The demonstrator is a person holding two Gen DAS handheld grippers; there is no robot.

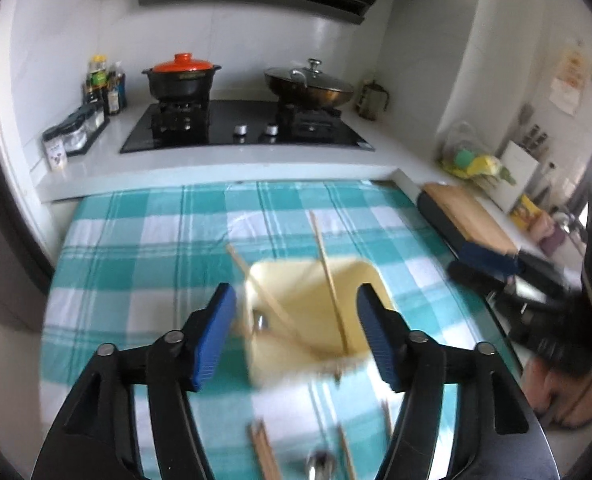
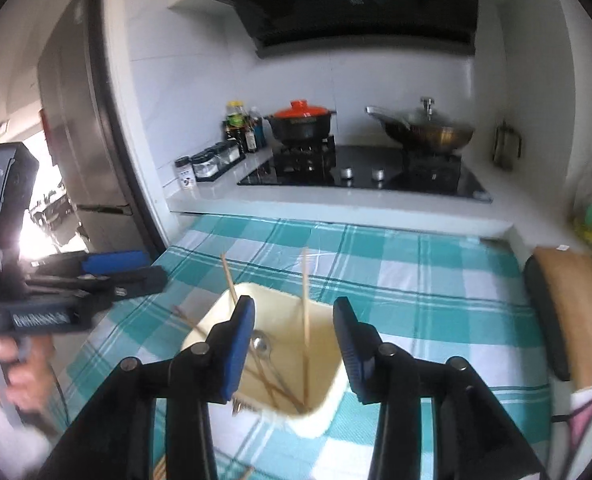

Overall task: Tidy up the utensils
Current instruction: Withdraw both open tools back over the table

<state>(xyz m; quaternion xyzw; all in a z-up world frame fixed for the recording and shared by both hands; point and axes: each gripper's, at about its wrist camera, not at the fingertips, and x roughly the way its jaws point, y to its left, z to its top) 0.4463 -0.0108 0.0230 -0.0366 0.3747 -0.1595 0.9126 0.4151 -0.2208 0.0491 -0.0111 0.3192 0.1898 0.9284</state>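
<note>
- Cream-yellow container (image 1: 296, 280) sits on the teal-and-white checked cloth (image 1: 144, 240) covering the tabletop, in front of the stove counter.
- Inside the container: several wooden chopsticks (image 1: 332, 280) leaning against its walls, tips sticking above the rim, and a metal spoon (image 1: 261, 322) low down at the left side.
- Loose on the cloth nearer the camera: more chopsticks (image 1: 262, 450) and a second metal spoon (image 1: 320, 462), blurred at the bottom edge of the left wrist view.
- Left hand-held gripper (image 1: 296, 330): blue pads spread wide, nothing between them; the container shows through the gap beyond the pads.
- Right hand-held gripper (image 2: 294, 346): pads parted, nothing gripped; it hangs over the container (image 2: 280, 360), with chopsticks (image 2: 305, 320) and spoon (image 2: 261, 345) visible past the gap.
- Right wrist view also catches the left hand-held gripper (image 2: 120, 266) at the left edge, held by a hand (image 2: 20, 376).
- Behind: black hob (image 1: 248, 128) carrying a black pot with orange lid (image 1: 182, 76) and a wok with glass lid (image 1: 310, 84); condiment bottles (image 1: 104, 84) to the left.
- Wooden cutting board (image 2: 576, 312) lies just right of the cloth.
</note>
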